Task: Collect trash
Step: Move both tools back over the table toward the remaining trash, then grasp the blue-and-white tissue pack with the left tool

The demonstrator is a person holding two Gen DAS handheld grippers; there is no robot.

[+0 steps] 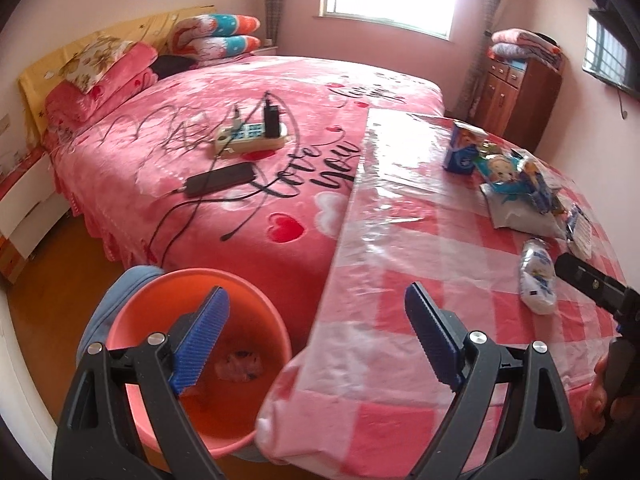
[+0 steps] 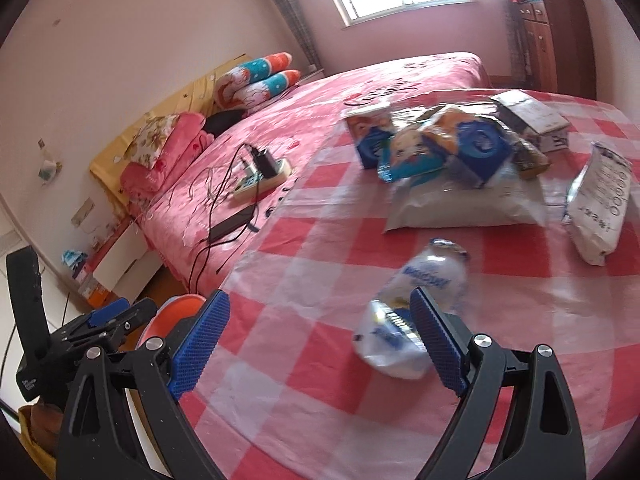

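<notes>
Orange bucket (image 1: pixel 256 292), red-white checked tablecloth (image 2: pixel 320 240)

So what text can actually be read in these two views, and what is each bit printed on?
"Love you": black script on the pink bedspread, left wrist view.
A second script line further up the bedspread: too distorted to read.
Blue lettering on the crumpled wrapper: blurred, unreadable.
Print on the white pouch: rows of small characters, too small to read.
Blue cartons and snack packs: cartoon pictures and logos, no legible words.
</notes>
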